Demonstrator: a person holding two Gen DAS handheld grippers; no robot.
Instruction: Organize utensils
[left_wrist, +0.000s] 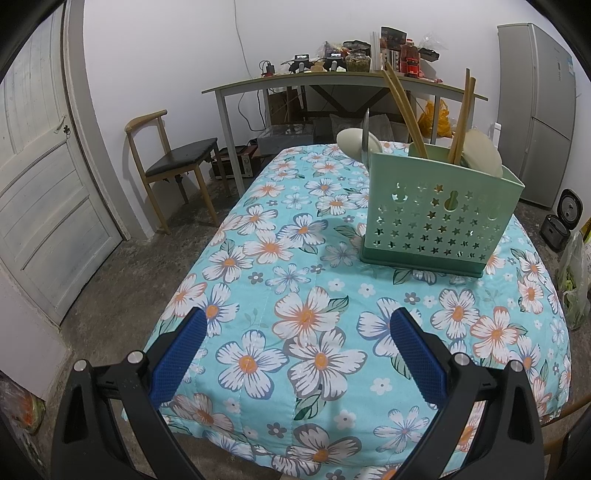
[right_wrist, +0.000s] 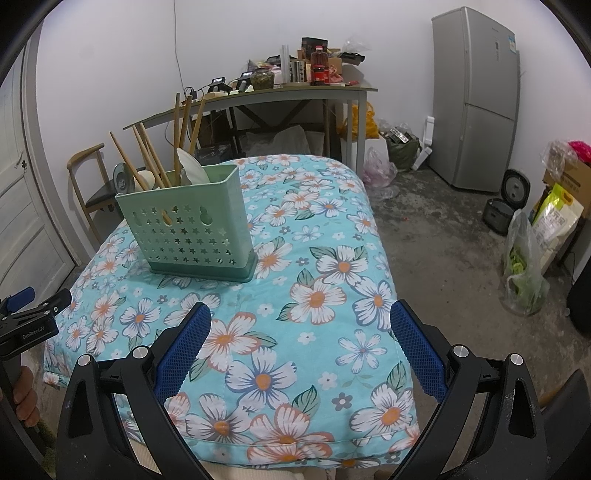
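A green plastic utensil holder (left_wrist: 439, 218) with star-shaped holes stands on the floral tablecloth (left_wrist: 295, 280), also in the right wrist view (right_wrist: 192, 229). Wooden chopsticks (left_wrist: 402, 110) (right_wrist: 147, 158), white spoons (left_wrist: 484, 151) (right_wrist: 192, 166) and a metal spoon (left_wrist: 365, 136) stand in it. My left gripper (left_wrist: 299, 321) is open and empty over the near part of the table, well short of the holder. My right gripper (right_wrist: 301, 314) is open and empty, to the right of and nearer than the holder. The left gripper's side shows at the left edge of the right wrist view (right_wrist: 29, 306).
A wooden chair (left_wrist: 173, 162) and a door (left_wrist: 44, 192) are at the left. A cluttered desk (left_wrist: 332, 79) stands behind the table. A grey fridge (right_wrist: 480, 99), a rice cooker (right_wrist: 502, 206) and bags (right_wrist: 524, 266) stand on the floor at the right.
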